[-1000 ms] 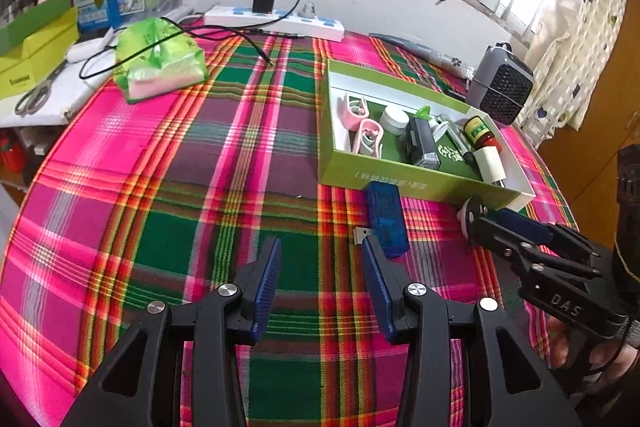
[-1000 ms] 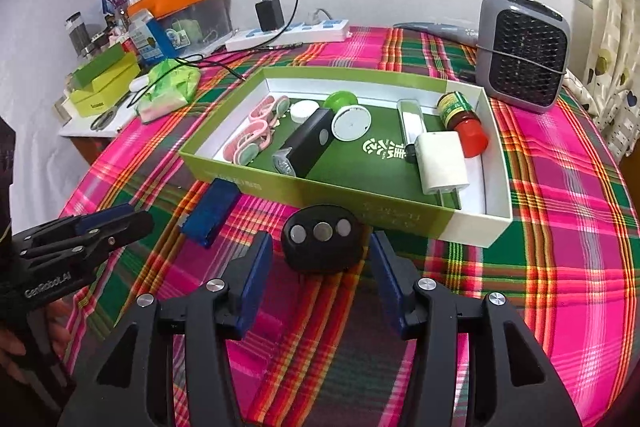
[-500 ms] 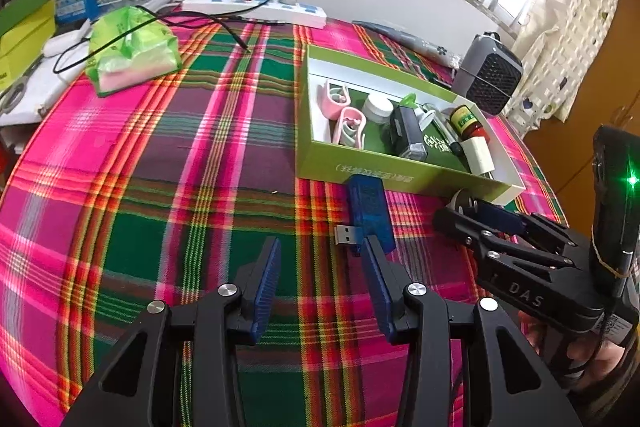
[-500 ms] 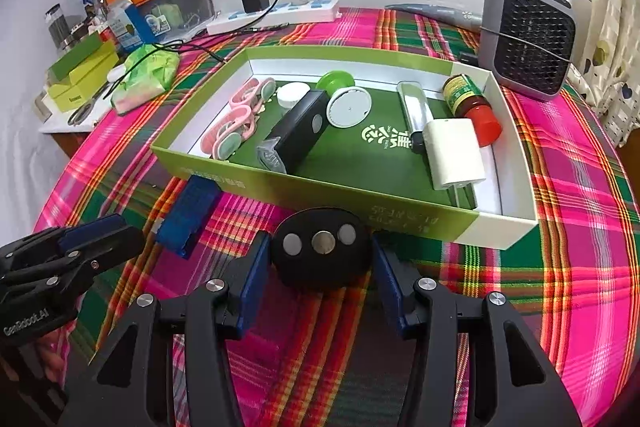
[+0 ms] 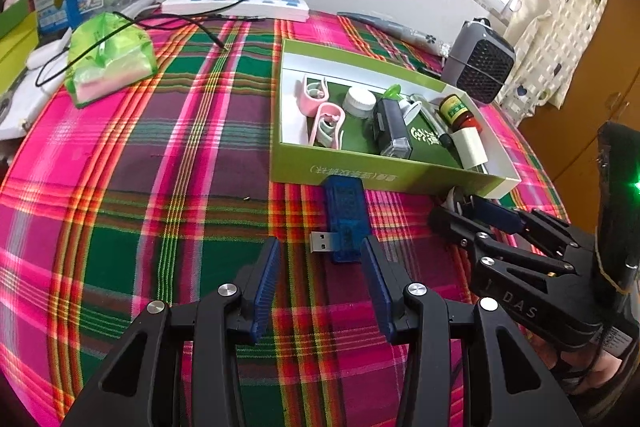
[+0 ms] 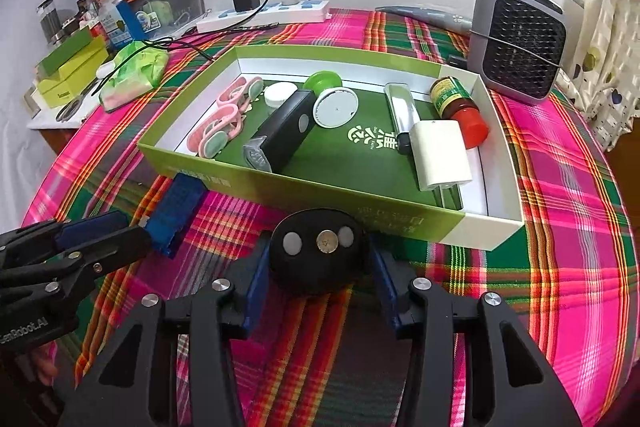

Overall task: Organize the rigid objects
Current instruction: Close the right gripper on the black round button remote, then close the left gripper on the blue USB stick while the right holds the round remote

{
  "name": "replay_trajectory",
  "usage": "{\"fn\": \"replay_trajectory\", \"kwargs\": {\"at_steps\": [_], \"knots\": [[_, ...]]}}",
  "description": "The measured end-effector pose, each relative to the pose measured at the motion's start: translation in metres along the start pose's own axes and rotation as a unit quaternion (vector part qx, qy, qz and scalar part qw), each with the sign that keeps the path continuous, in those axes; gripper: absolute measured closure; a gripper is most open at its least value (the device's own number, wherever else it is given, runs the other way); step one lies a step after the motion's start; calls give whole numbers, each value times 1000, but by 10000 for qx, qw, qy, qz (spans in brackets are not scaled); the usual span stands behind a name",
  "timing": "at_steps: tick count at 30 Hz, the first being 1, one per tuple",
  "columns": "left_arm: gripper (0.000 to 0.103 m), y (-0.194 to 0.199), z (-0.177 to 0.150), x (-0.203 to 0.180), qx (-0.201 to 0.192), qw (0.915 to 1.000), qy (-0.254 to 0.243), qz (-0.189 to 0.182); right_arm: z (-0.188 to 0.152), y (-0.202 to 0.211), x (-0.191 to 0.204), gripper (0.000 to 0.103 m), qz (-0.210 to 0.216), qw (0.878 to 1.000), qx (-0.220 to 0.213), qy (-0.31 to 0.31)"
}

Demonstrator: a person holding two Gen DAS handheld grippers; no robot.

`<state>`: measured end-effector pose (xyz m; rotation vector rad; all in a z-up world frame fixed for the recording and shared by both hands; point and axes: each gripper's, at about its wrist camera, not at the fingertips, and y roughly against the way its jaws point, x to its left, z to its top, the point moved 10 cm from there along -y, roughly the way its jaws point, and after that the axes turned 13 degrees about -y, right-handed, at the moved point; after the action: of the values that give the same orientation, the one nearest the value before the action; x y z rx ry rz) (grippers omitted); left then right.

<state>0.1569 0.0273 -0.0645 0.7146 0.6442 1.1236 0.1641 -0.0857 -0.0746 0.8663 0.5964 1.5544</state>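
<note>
A blue USB stick [image 5: 343,219] lies on the plaid cloth just in front of the green box [image 5: 360,175], plug end towards me. My left gripper [image 5: 320,279] is open, its tips flanking the stick's near end. The stick also shows in the right wrist view [image 6: 178,215]. A round black disc with three metal studs [image 6: 318,251] sits between the fingers of my right gripper [image 6: 318,279]; the blue pads stand at its sides. The box [image 6: 360,203] holds pink clips, a black device, a white puck, a white block and a red-capped bottle.
A grey fan heater [image 6: 516,39] stands behind the box at right. A white power strip [image 5: 236,5] with charger and cable lies at the back. A green bag [image 5: 108,59] lies at left, with yellow-green boxes [image 6: 68,71] on a side shelf.
Both grippers moved forward. The left one came up to the USB stick, its tips now beside it. The right one advanced until the black disc sits between its fingers.
</note>
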Motion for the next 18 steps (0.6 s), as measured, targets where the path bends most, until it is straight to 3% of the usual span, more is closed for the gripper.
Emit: {"fn": "replay_trajectory", "kwargs": {"at_steps": [5, 18], "knots": [[62, 0, 3, 1, -7, 9997, -92, 216, 0, 7, 0, 56, 87, 9999, -82, 7], [62, -16, 18, -17, 107, 9977, -553, 364, 1, 26, -10, 56, 301, 9991, -246, -160]]}}
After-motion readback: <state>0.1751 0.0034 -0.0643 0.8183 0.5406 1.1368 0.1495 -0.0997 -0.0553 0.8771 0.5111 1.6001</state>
